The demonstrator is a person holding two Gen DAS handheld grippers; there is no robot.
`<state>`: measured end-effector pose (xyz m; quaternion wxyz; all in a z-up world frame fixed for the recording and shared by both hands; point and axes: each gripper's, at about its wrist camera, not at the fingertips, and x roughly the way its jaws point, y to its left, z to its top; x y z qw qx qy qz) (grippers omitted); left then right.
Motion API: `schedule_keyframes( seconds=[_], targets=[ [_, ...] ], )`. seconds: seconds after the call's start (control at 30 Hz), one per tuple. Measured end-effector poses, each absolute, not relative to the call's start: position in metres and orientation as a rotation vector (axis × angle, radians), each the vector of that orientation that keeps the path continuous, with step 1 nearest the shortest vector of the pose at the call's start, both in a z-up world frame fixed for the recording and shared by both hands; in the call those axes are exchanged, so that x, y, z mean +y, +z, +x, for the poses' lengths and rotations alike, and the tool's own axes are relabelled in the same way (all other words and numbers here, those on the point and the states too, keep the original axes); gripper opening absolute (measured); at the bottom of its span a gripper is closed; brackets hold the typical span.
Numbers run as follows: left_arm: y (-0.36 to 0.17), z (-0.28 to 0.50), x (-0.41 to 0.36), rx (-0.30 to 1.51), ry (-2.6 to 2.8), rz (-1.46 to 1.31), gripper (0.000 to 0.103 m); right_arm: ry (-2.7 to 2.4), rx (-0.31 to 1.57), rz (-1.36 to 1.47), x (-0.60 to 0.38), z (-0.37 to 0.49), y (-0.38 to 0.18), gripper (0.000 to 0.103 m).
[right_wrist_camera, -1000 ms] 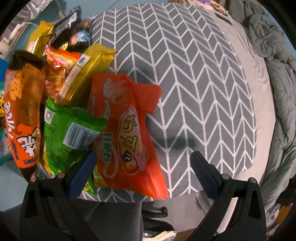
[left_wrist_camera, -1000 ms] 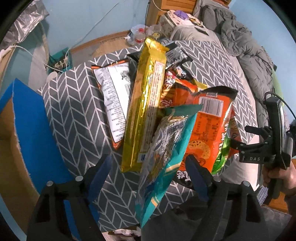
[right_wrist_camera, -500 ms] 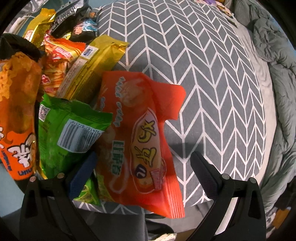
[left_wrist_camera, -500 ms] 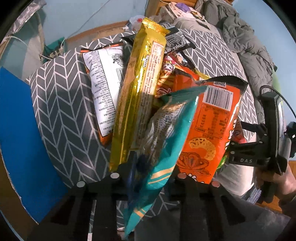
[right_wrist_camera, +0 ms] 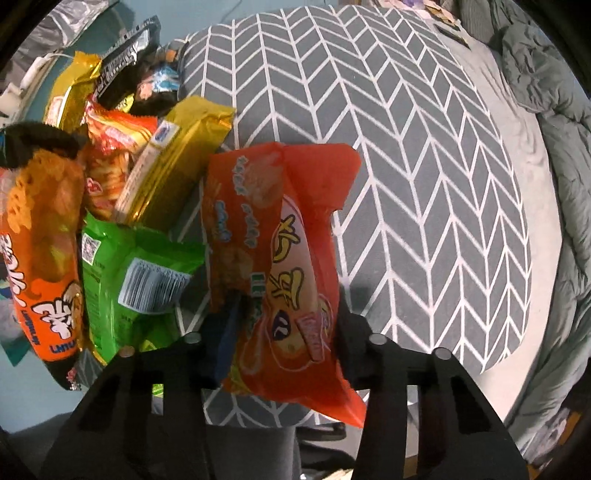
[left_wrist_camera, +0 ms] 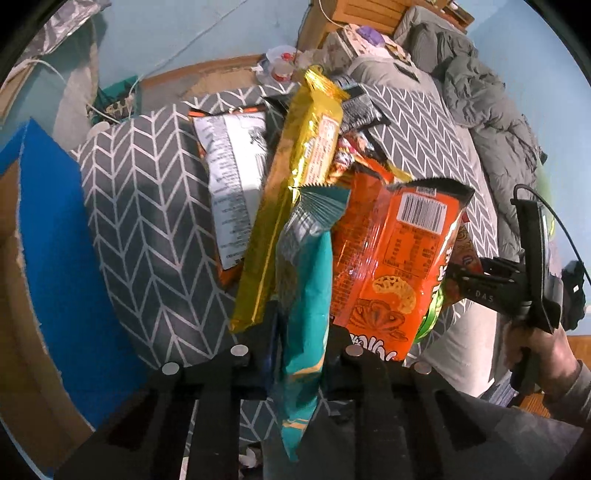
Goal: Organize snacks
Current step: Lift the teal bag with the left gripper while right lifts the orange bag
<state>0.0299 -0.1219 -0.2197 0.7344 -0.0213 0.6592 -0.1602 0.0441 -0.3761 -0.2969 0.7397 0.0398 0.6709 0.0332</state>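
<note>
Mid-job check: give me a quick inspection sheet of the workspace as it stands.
Surface: grey chevron cloth, right part bare.
Job's things: snack heap on the cloth; long gold pack, orange bag, green bag.
Clutter: blue-edged cardboard box beside the cloth.
Grippers: left claw shut on teal bag; right claw closing, pads pressing on red-orange bag.
Cables: black lead on the right claw.
Surroundings: grey quilt, wooden furniture.

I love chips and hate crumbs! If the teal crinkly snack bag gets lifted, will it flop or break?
The teal crinkly foil snack bag, pinched by the left tool, will probably sag and swing, since its thin film already creases. It likely feels light, being puffy. The snacks inside may crack if they are brittle and squeezed.
</note>
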Motion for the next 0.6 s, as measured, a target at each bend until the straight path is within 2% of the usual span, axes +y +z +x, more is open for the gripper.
schedule_keyframes(
  seconds=[0.13, 0.27, 0.43, 0.53, 0.6],
  targets=[
    [-0.213, 0.031, -0.115, 1.436, -0.344, -0.074, 0.017, 0.064, 1.465, 0.1, -0.394, 0.059, -0.284, 0.038],
    [-0.204, 0.029, -0.108, 1.419, -0.329, -0.098, 0.017, 0.059, 1.434, 0.112, -0.414, 0.081, -0.271, 0.029],
    [-0.201, 0.027, -0.099, 1.408, -0.302, -0.123, 0.017, 0.065, 1.452, 0.151, -0.436, 0.098, -0.268, 0.03],
    [-0.199, 0.025, -0.094, 1.405, -0.291, -0.128, 0.017, 0.046, 1.469, 0.172, -0.447, 0.105, -0.273, 0.046],
    [-0.198, 0.025, -0.092, 1.402, -0.285, -0.131, 0.017, 0.033, 1.475, 0.173, -0.449, 0.109, -0.274, 0.074]
  ],
)
